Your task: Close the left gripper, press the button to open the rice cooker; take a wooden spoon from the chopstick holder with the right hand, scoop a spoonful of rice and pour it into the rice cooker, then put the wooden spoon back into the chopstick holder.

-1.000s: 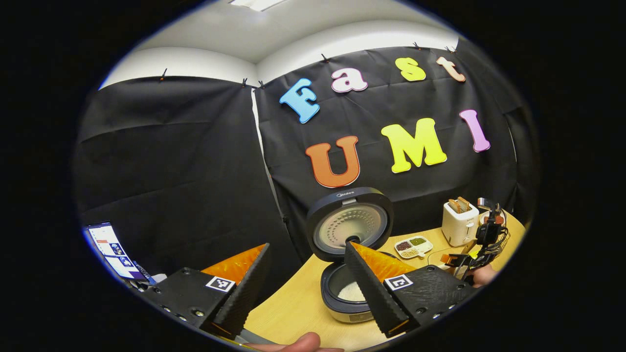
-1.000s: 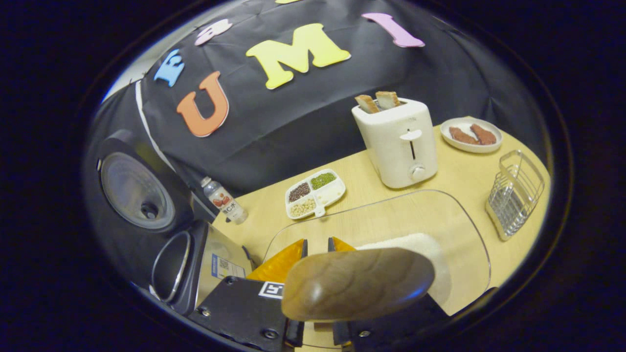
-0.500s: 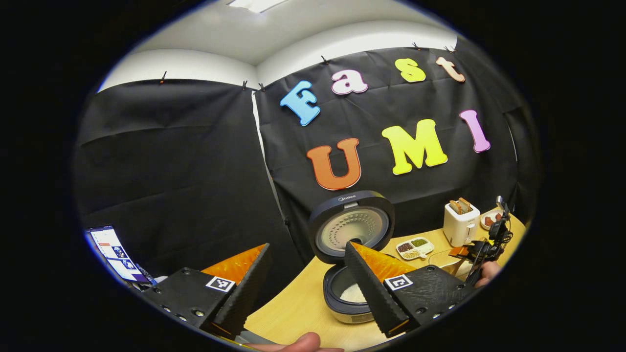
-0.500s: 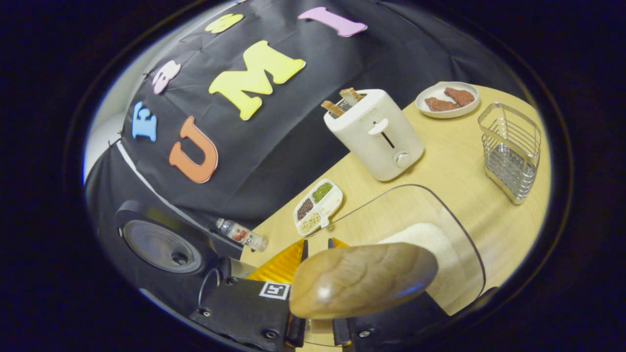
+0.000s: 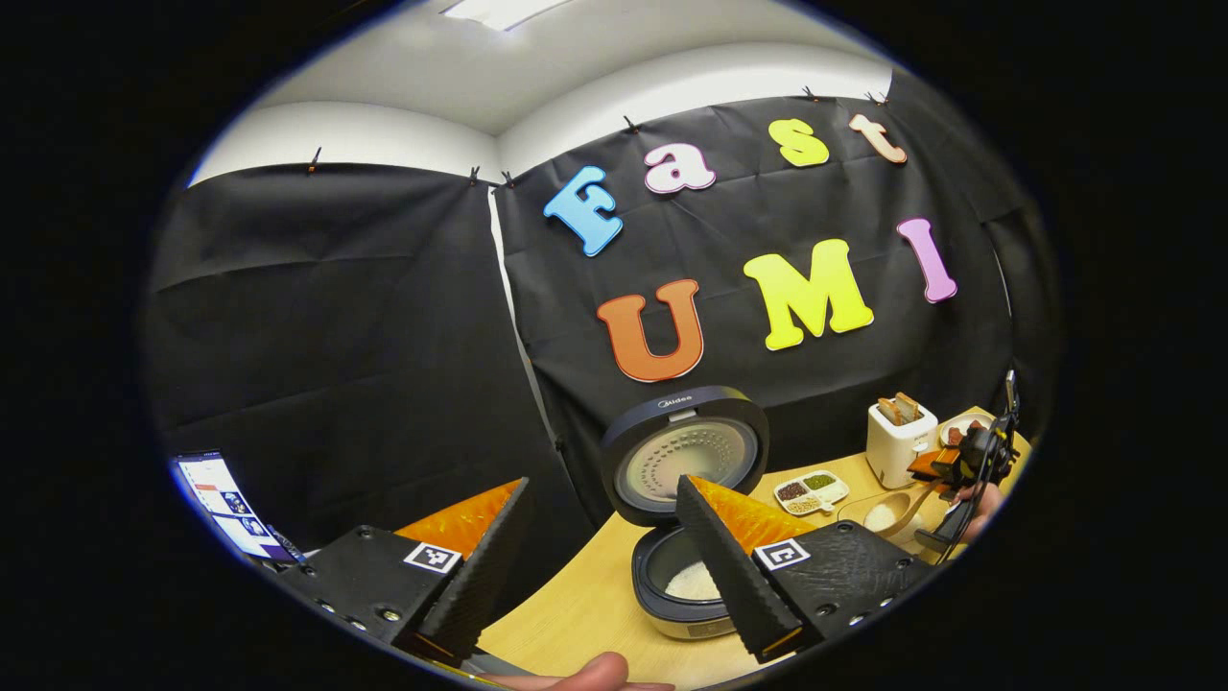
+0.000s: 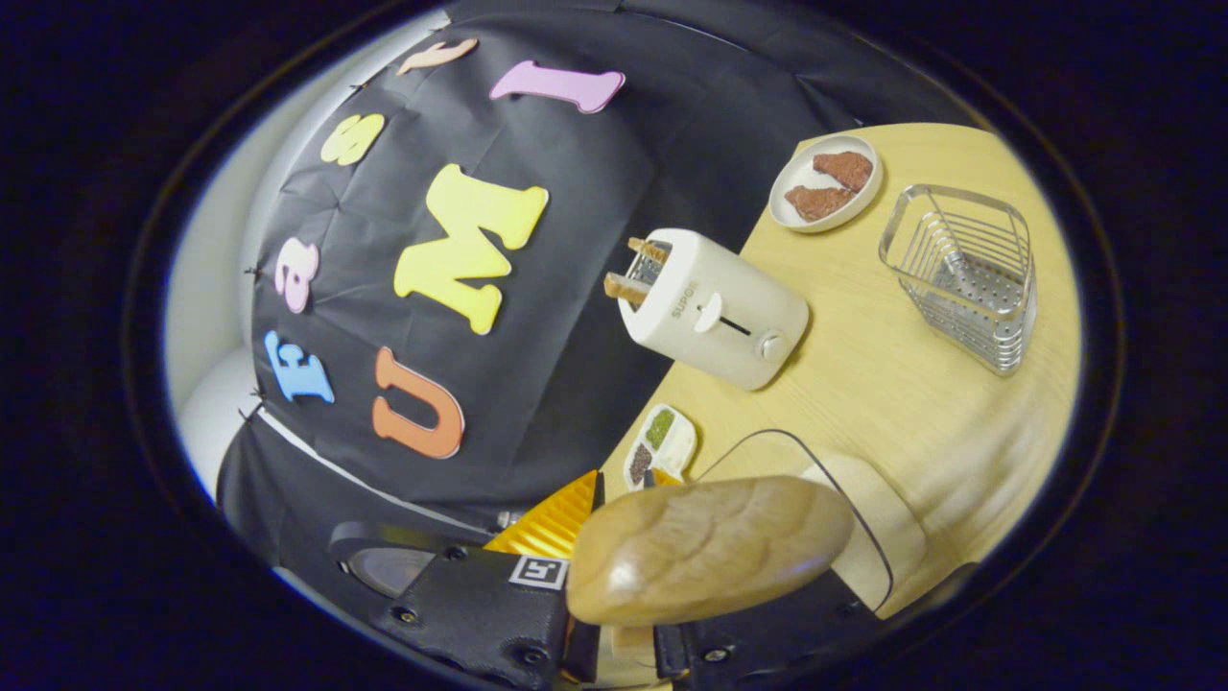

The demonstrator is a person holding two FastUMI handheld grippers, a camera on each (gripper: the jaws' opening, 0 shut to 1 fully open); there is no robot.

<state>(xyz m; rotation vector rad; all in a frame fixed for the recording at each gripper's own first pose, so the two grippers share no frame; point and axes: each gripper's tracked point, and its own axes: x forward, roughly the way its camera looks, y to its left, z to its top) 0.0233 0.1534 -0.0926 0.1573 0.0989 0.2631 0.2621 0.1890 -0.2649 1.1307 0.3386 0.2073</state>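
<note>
The rice cooker (image 5: 672,585) stands open with its lid (image 5: 686,456) raised and white rice in the pot. My left gripper (image 5: 601,485) is open and empty, held above the table's near-left side. Far right, my right gripper (image 5: 964,461) holds the wooden spoon (image 5: 897,504) over the table. White shows at the spoon's bowl, but I cannot tell whether it is in the spoon. In the right gripper view my right gripper (image 6: 624,475) is shut on the spoon (image 6: 705,547), whose rounded back hides the fingertips. The wire chopstick holder (image 6: 964,259) stands empty.
A clear container (image 6: 863,523) holding rice sits just beyond the spoon. A white toaster (image 6: 715,307) with bread, a plate (image 6: 779,192) of brown pieces and a divided dish (image 6: 662,441) of grains stand on the wooden table. A lit screen (image 5: 225,499) is far left.
The right gripper has risen and drawn back to the right with the spoon, rolling so its view tilts. The left gripper has barely moved.
</note>
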